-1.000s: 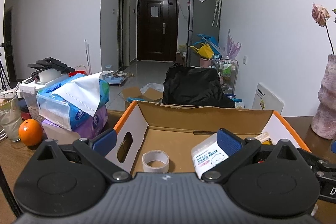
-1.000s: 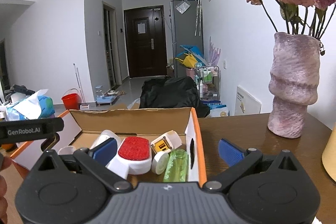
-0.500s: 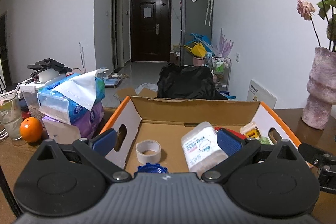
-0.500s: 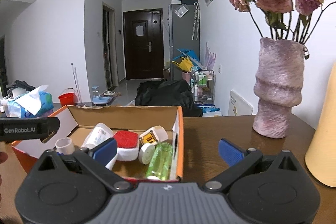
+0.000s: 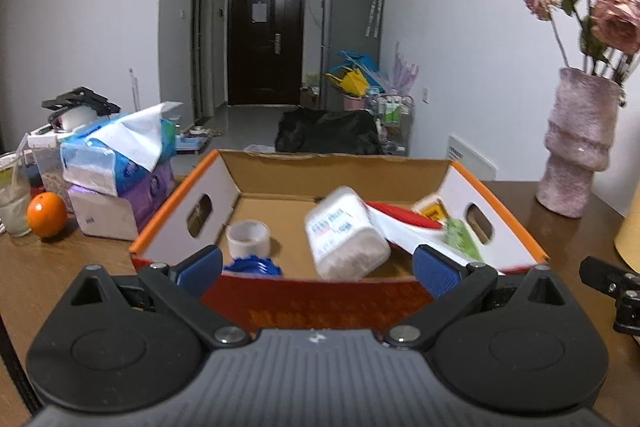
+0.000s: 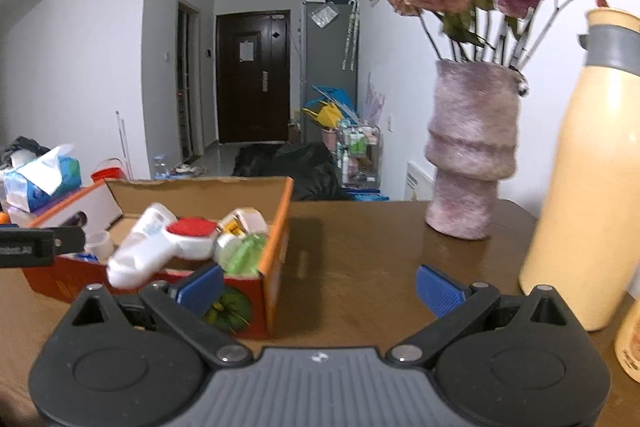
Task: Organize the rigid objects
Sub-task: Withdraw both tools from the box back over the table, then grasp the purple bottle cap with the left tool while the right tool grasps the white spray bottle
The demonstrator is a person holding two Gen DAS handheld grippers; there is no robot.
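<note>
An open cardboard box (image 5: 188,203) with orange edges stands on the brown table. It also shows in the right wrist view (image 6: 276,227). Inside lie a roll of tape (image 5: 248,237), a white jar (image 5: 346,237), a blue cap (image 5: 253,265), a white item with a red top (image 5: 404,221) and a green bottle (image 6: 244,253). My left gripper (image 5: 318,269) is open and empty, just in front of the box's near wall. My right gripper (image 6: 320,285) is open and empty, at the box's right front corner.
Tissue packs (image 5: 120,163), an orange (image 5: 47,215) and a glass (image 5: 10,203) stand left of the box. A pink vase with dried roses (image 6: 470,155), a tall cream flask (image 6: 592,179) and another bottle (image 6: 630,343) stand on the right.
Both grippers have pulled back from over the box and away from it; the box's front wall now shows. The right gripper has also shifted right, bringing the flask into view.
</note>
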